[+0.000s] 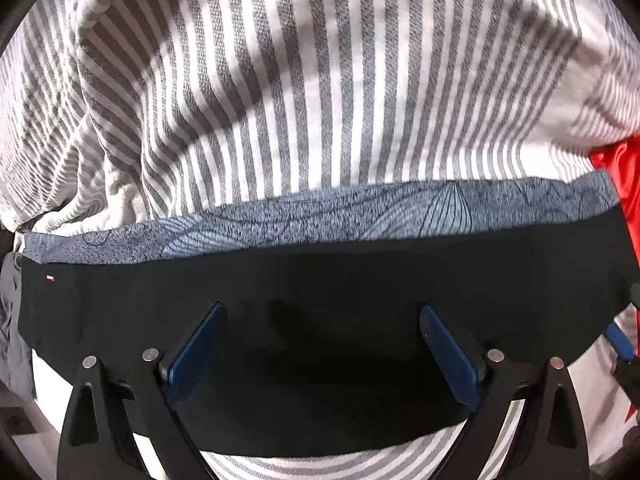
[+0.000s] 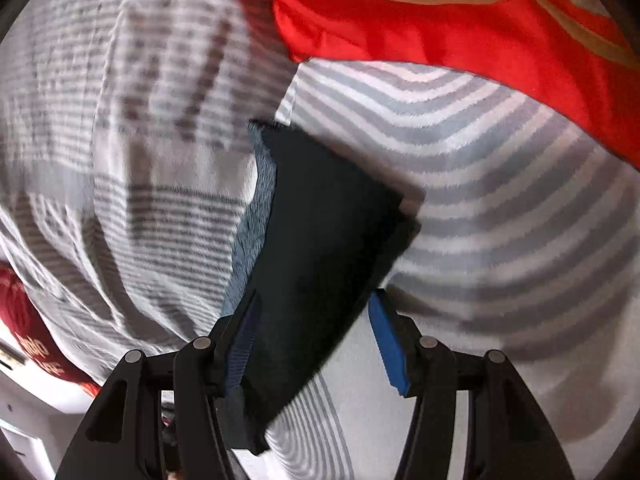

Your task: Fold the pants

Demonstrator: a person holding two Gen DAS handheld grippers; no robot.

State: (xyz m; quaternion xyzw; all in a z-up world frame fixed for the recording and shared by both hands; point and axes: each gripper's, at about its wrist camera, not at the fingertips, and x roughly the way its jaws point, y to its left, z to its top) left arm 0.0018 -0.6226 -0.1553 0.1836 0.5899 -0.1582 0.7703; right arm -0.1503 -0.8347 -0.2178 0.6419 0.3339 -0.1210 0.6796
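The pants [image 1: 320, 280] are black with a blue-grey patterned inner layer [image 1: 320, 212] along their far edge. They lie folded flat across the striped bedding. My left gripper [image 1: 322, 312] is open, its blue-padded fingers [image 1: 192, 356] spread wide just above the black cloth. In the right wrist view the folded pants [image 2: 320, 240] run as a narrow dark band away from me. My right gripper [image 2: 316, 304] is open, with the end of the band between its fingers [image 2: 390, 344]; the left pad is close against the cloth and the right pad stands clear of it.
Grey-and-white striped bedding [image 1: 300, 80] covers the surface under and around the pants, rumpled at the left. A red satin cloth [image 2: 460, 24] with gold trim lies beyond the pants and shows at the right edge of the left wrist view [image 1: 616, 168]. A red item [image 2: 28, 320] sits low left.
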